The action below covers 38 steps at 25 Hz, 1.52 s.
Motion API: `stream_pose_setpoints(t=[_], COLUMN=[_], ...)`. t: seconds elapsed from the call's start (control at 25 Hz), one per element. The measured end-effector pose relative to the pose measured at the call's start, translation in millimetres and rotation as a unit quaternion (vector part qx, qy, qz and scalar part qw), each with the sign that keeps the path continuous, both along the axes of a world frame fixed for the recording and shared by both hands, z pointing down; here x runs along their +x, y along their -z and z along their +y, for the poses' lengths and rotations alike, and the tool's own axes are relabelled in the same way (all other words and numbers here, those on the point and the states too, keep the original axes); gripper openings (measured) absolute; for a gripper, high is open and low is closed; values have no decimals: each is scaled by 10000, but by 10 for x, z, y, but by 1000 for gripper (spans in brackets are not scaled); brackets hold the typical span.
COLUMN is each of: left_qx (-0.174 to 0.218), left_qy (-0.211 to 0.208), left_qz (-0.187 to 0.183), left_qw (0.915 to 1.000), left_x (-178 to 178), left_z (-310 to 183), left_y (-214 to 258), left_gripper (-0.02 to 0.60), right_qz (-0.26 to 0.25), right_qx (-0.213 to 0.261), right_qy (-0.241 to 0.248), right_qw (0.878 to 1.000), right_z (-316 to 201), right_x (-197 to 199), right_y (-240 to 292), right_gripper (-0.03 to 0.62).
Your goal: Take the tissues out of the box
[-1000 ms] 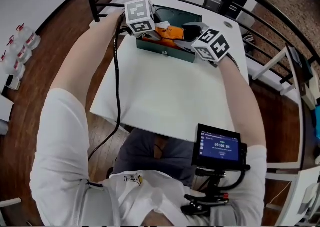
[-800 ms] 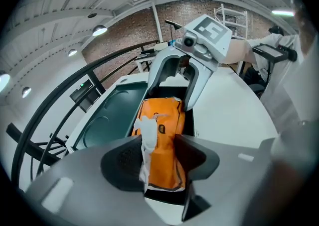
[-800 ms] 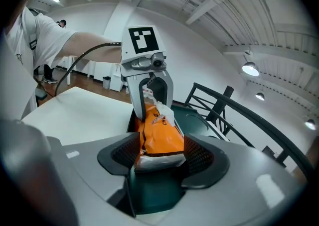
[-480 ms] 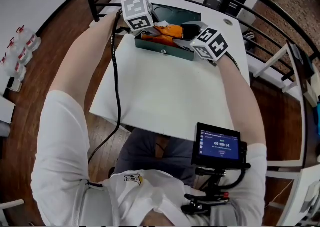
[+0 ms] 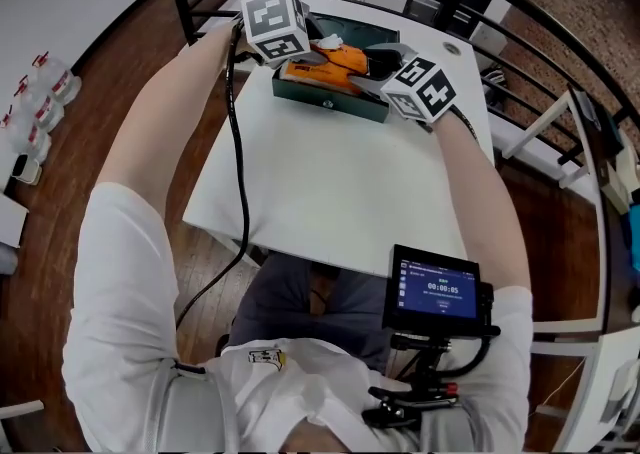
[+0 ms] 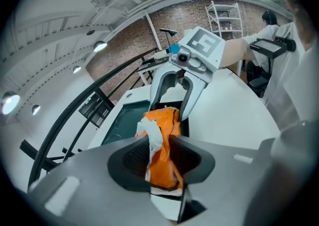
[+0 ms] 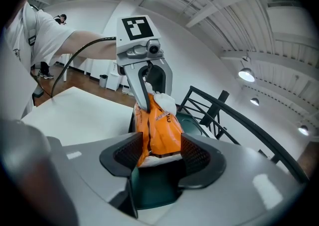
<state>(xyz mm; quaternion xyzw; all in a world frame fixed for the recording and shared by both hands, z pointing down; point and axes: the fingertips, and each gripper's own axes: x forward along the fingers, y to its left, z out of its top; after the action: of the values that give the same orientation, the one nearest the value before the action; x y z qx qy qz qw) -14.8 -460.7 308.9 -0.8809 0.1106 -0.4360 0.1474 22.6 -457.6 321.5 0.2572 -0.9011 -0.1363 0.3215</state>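
- Two hand-held grippers meet at the far edge of the white bench [image 5: 340, 192] in the head view, over a dark green box [image 5: 335, 102] that stands open there.
- Between them, an orange tissue pack [image 5: 335, 59] stands up out of the box, above its front wall.
- From the left comes the left hand-held gripper [image 5: 302, 55], its marker cube uppermost; the right hand-held gripper [image 5: 372, 69] reaches in from the right.
- A black cable [image 5: 238, 172] runs from the left one down past the bench edge.
- Near the person's chest a small screen [image 5: 438, 292] sits on a mount.
- In the left gripper view, the left hand-held gripper [image 6: 160, 155] has its jaws closing, and both pads already press on the near end of the tissue pack [image 6: 167, 140].
- A white tissue [image 6: 153, 138] hangs out of the pack against the left pad.
- Beyond the pack, the right hand-held gripper [image 6: 169, 113] straddles its far end with fingers spread, above the green box [image 6: 127, 120].
- In the right gripper view, the right hand-held gripper [image 7: 159, 153] has its jaws wide and closing, with the tissue pack [image 7: 159, 125] between them; a firm press on the pack is not clear.
- White tissue [image 7: 164, 101] bulges from the top of the pack, beside the left hand-held gripper [image 7: 149, 98], which is clamped on that end.
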Motion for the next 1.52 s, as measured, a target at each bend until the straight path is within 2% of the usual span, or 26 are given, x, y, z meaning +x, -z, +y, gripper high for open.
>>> stream_pose_setpoints(t=[0.12, 0.32, 0.52, 0.68, 0.8, 0.92, 1.08, 1.28, 1.52], left_qx=[125, 440, 586, 598, 496, 380, -51, -456, -665], left_qy=[0, -13, -340, -633, -794, -858, -918, -986, -886], left_qz=[107, 511, 738, 820, 802, 937, 1116, 1194, 1476], left_qw=[9999, 9977, 9950, 9928, 9924, 9912, 9895, 9869, 9828], left_x=[-7, 23, 162, 312, 458, 563, 650, 710, 736], left_z=[29, 222, 689, 1134, 1410, 1695, 2031, 2069, 2008], left_y=[124, 550, 838, 837, 695, 564, 114, -310, -326], left_gripper=[112, 107, 107, 107, 106, 103, 103, 101, 101], right_qz=[-48, -175, -134, -105, -36, 58, 121, 227, 63], right_qx=[140, 629, 939, 897, 733, 641, 295, -81, -148], right_qy=[-6, -31, 4, -27, -33, -66, -119, -194, -289], right_qw=[9999, 9979, 9955, 9959, 9973, 9979, 9994, 9995, 9995], right_z=[48, 253, 733, 1167, 1434, 1700, 2081, 2154, 2087], right_x=[5, 43, 184, 321, 447, 534, 599, 660, 695], right_y=[121, 548, 842, 831, 675, 530, 109, -290, -316], right_gripper=[218, 196, 195, 192, 193, 193, 193, 189, 190])
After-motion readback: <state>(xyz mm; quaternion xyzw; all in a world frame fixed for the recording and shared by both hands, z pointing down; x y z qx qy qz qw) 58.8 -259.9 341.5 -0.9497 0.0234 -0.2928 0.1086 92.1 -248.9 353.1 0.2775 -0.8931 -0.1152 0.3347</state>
